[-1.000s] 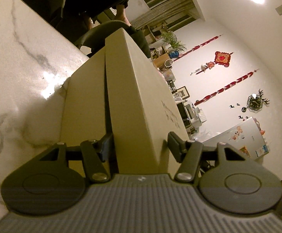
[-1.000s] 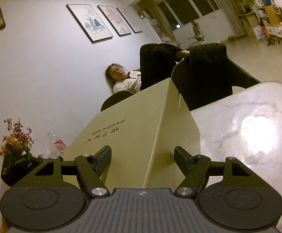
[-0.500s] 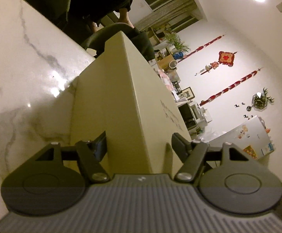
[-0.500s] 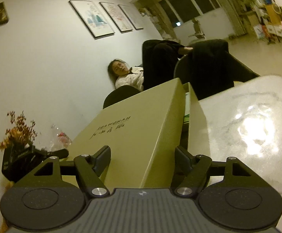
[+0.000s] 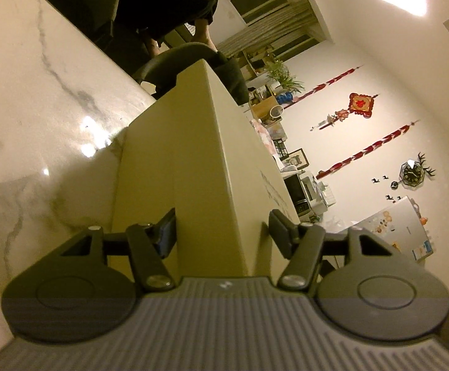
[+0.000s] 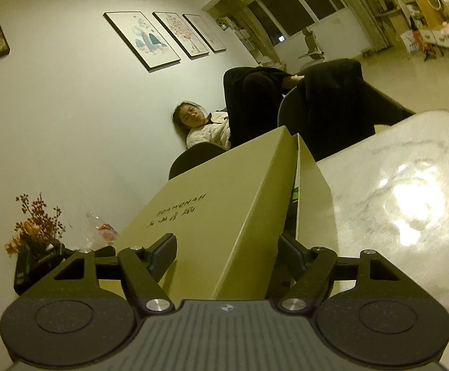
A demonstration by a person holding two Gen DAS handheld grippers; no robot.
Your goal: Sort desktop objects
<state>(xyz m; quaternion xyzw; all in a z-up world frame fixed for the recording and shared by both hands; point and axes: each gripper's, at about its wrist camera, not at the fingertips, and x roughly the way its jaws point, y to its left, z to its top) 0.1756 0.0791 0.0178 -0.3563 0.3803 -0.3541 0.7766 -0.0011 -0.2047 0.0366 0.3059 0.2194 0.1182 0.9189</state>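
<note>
The box [image 5: 193, 167] sits on the marble table [image 5: 32, 99], tan cardboard with a lid [image 6: 212, 204] that carries dark printed lettering on top. Both grippers are at the lid's edges, one on each end.

Left gripper [image 5: 221, 232]: its fingers straddle the lid's corner and the jaws are closing. The left finger [image 5: 165, 232] looks right up against the lid's side, while the other one stands a bit off the top face, so no real pinch there.

Right gripper [image 6: 224, 253]: fingers spread wide around the lid's side wall, one over the top, the other tucked into the gap between lid and base [image 6: 312, 198]. Can't tell if the pads actually press. On that side the lid is tilted up off the base, with something green showing in the gap.

A person [image 6: 206, 123] reclines against the far wall.
</note>
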